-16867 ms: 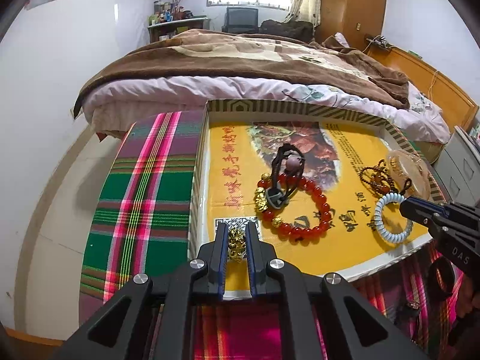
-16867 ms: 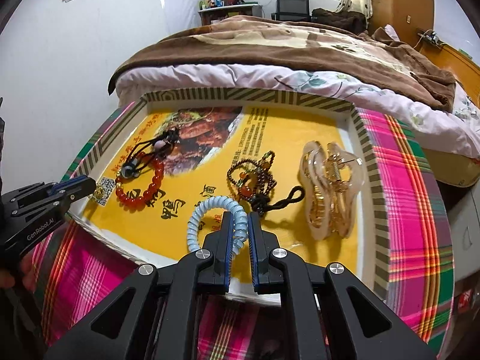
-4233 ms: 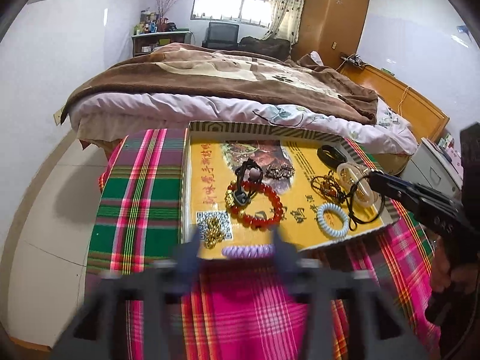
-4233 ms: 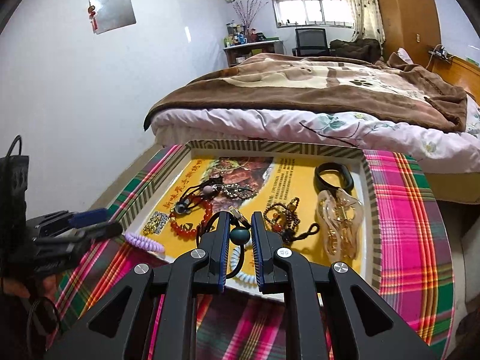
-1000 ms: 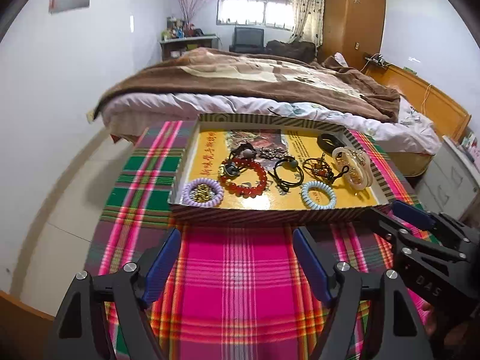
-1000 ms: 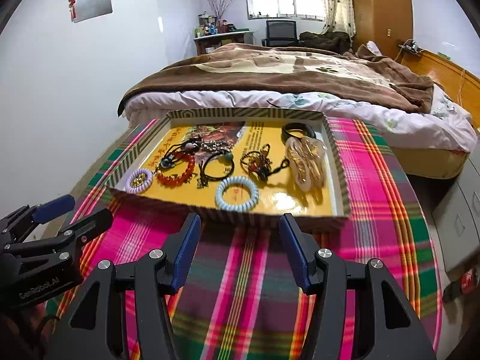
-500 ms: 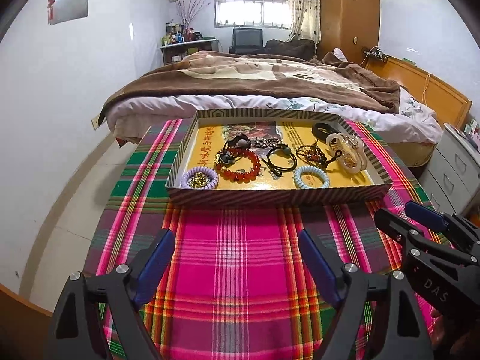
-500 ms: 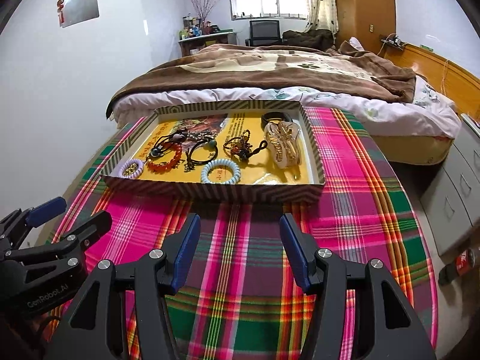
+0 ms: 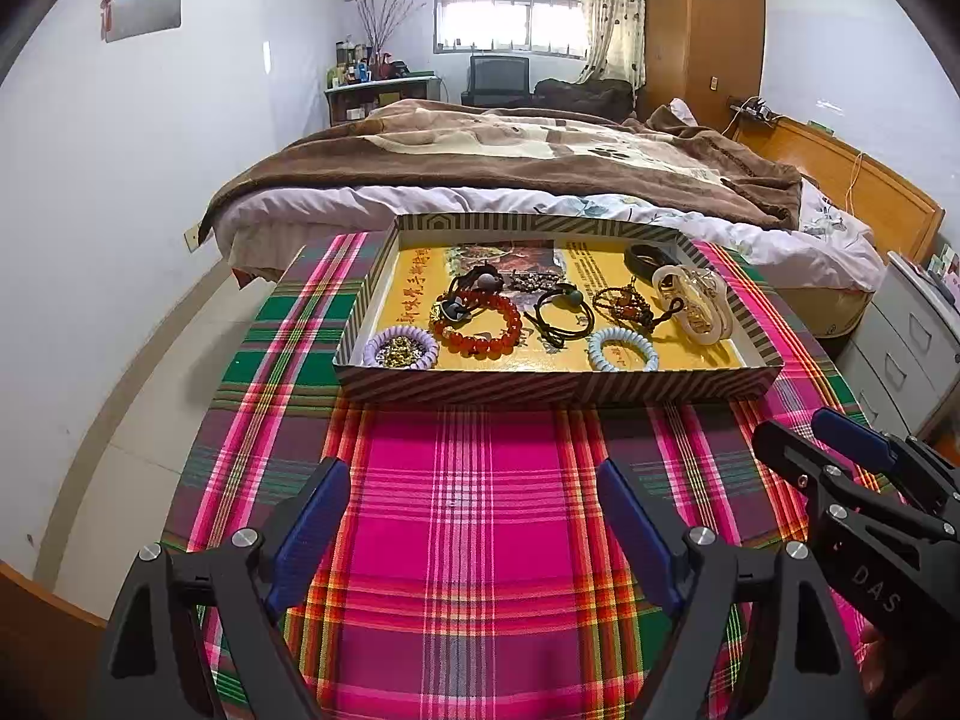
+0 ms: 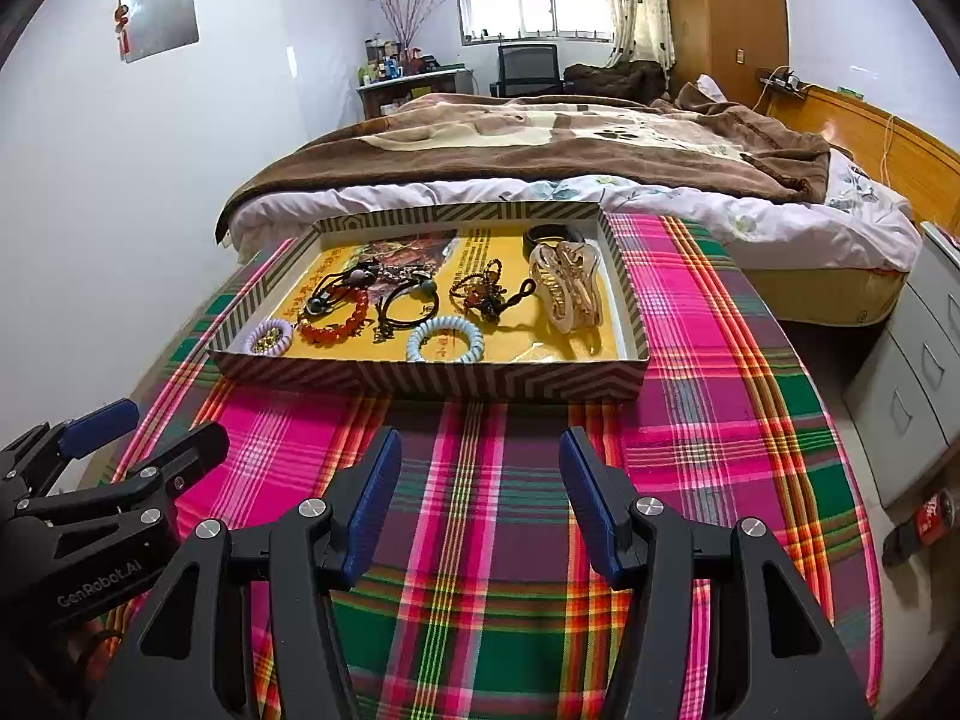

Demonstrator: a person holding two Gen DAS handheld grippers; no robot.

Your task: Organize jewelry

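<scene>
I can read "DAS" in pale letters on the black body of my right gripper (image 9: 852,468), "GenRobot.AI" on the side of my left gripper (image 10: 114,438), and red Chinese print, too small to read, on the yellow tray (image 9: 558,387) floor.

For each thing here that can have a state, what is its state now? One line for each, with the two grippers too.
left gripper: open, holding nothing, above the cloth.
right gripper: open, holding nothing.
tray: uncovered, on the plaid cloth.
red bead bracelet: lying flat in the tray.
blue coil hair tie: flat, near the front wall.
hair claw clip: shut, lying on its side.
</scene>
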